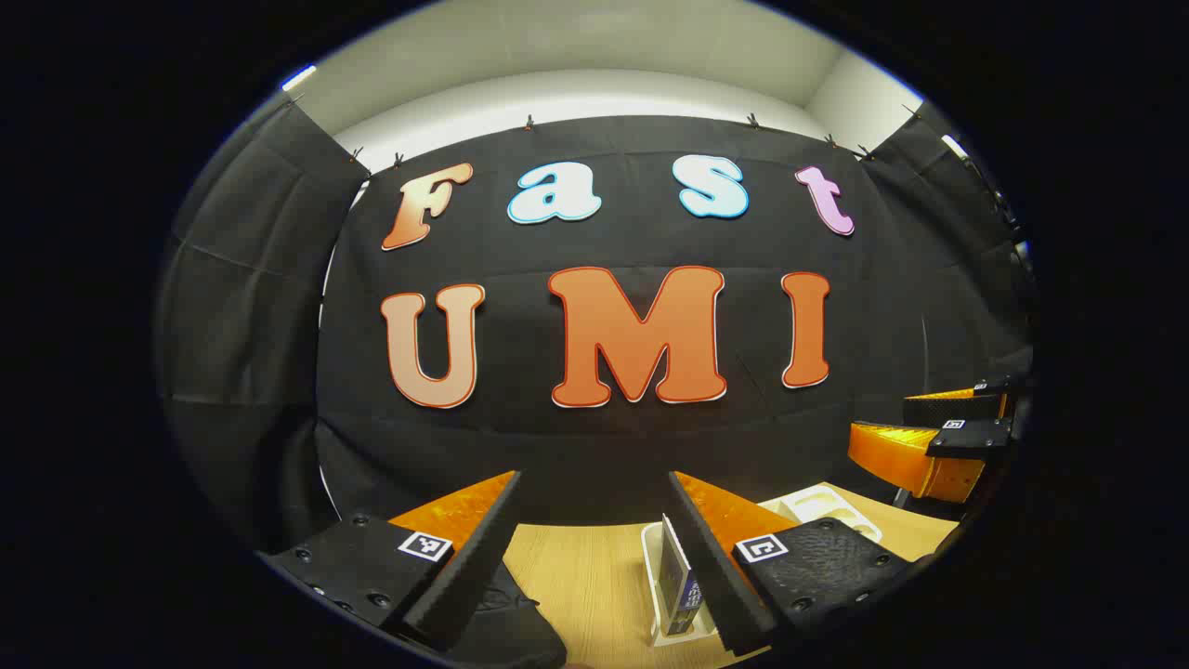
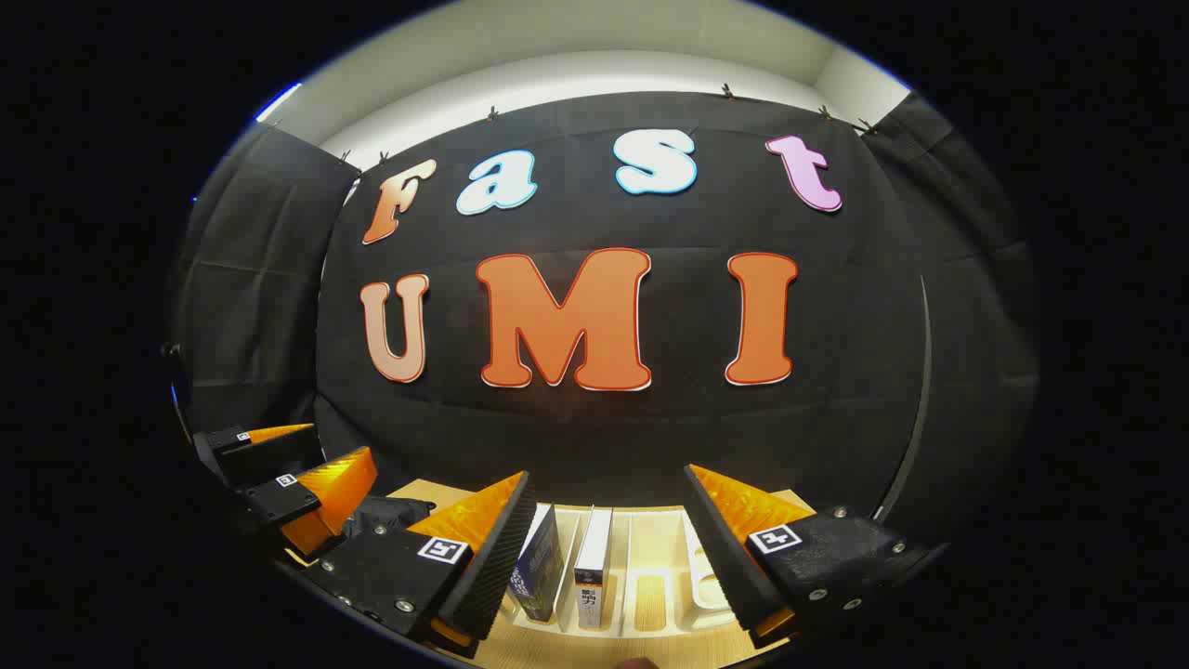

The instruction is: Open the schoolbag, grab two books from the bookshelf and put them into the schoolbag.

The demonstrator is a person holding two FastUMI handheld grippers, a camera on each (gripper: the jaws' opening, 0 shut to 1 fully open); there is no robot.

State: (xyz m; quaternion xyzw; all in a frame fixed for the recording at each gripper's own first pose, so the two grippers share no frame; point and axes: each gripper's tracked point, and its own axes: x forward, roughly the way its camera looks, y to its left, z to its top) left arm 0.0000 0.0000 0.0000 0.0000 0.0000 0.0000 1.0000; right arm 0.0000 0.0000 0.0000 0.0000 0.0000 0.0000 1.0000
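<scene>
While both tools hang with fingers apart, the left tool [image 1: 594, 548] above the dark bag [image 1: 506, 618] and the right tool [image 2: 608, 548] facing 2 books [image 2: 567, 567] in the rack [image 2: 650, 595] on the worktop [image 1: 585, 567], nothing is gripped; judging so, opening the bag comes next.

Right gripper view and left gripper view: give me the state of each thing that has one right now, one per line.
Left gripper: open, holding nothing.
Right gripper: open, holding nothing, facing the bookshelf.
Dark blue book: upright in the bookshelf, leaning slightly.
White book: upright in the next slot.
Bookshelf: on the table, right slots vacant.
Schoolbag: on the table; zip state hidden.
</scene>
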